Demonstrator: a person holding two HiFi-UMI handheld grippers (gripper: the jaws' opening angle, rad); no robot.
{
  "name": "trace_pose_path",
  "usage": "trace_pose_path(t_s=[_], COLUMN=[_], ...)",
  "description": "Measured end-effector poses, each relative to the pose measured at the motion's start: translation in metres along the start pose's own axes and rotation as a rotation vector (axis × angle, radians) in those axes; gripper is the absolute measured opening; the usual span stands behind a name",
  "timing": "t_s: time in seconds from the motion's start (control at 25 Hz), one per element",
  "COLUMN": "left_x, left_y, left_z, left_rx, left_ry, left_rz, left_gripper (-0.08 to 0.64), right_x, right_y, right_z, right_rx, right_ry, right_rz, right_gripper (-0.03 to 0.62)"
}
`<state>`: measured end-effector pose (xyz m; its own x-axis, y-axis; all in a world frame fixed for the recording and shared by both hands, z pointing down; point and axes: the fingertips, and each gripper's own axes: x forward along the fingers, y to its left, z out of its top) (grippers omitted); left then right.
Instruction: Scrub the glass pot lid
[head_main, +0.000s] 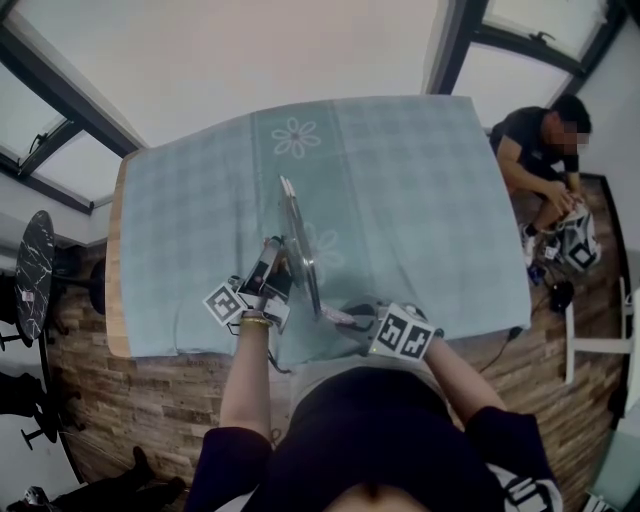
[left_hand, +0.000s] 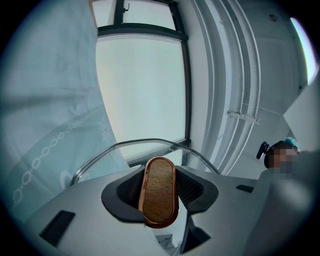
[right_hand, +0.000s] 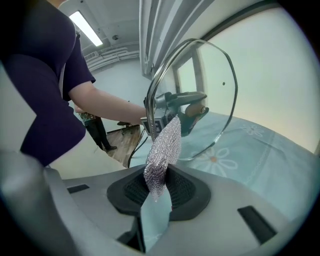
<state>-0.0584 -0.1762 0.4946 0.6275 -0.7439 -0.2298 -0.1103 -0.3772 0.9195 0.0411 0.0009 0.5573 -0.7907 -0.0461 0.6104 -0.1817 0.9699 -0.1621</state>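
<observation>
Right gripper (right_hand: 158, 189) clamps a silvery mesh scouring cloth (right_hand: 164, 147). Left gripper (left_hand: 160, 192) clamps the oval wooden knob (left_hand: 161, 202) of the round glass pot lid (head_main: 300, 248), held on edge above the blue-green checked tablecloth (head_main: 420, 200), near edge. Scrubbing likely under way; extent cleaned indeterminable.

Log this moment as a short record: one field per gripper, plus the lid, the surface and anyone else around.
left gripper: shut on the wooden handle of the glass lid
glass lid: held up on edge over the table
right gripper: shut on a silvery mesh scrubber that sticks out toward the lid
contact: scrubber close to the lid; touch cannot be told
surface: teal checked tablecloth with daisy prints
bystander: a person low on the floor, right of the table
</observation>
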Motion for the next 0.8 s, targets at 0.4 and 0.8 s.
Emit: trace_pose_path(t_s=[0.4, 0.8], left_x=[0.0, -0.007], left_y=[0.017, 0.076], left_z=[-0.005, -0.049], left_rx=[0.496, 0.711], left_ry=[0.301, 0.592], left_rz=[0.362, 0.652], left_gripper=[0.169, 0.169], right_x=[-0.056, -0.123], right_y=[-0.081, -0.122], right_z=[-0.036, -0.081], right_rx=[0.494, 0.748], right_ry=[-0.246, -0.342], right_rz=[-0.404, -0.723], right_gripper=[0.084, 0.084])
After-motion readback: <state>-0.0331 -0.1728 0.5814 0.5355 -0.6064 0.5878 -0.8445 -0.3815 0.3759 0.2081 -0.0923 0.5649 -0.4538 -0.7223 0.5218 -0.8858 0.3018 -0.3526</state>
